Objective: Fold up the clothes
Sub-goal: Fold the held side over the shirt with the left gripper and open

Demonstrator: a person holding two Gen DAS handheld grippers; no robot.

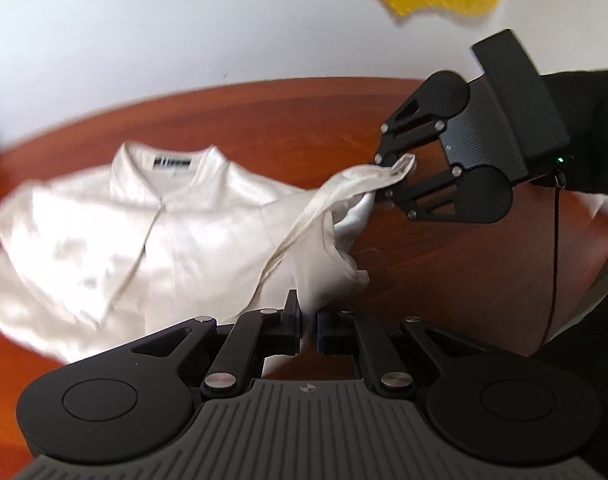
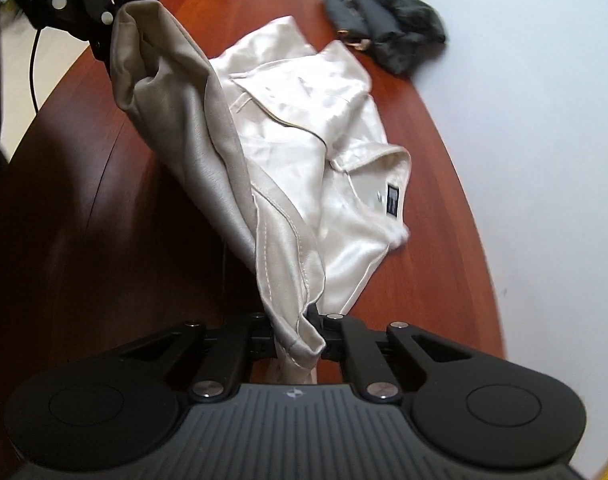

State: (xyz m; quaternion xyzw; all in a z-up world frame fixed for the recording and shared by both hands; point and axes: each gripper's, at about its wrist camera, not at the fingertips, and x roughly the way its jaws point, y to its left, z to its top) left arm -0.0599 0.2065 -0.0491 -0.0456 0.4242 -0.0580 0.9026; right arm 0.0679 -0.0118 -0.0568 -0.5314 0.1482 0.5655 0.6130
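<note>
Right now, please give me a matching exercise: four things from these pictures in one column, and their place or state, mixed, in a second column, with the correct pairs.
Things:
1. left gripper
2. cream satin shirt
3. dark grey bag
4. black neck label

Places or states:
A. lies at the far table edge, apart from the shirt
B. shut on a shirt edge
C. sewn inside the collar
D. partly lifted off the red-brown table

Pairs: 1-B, 2-D, 3-A, 4-C
</note>
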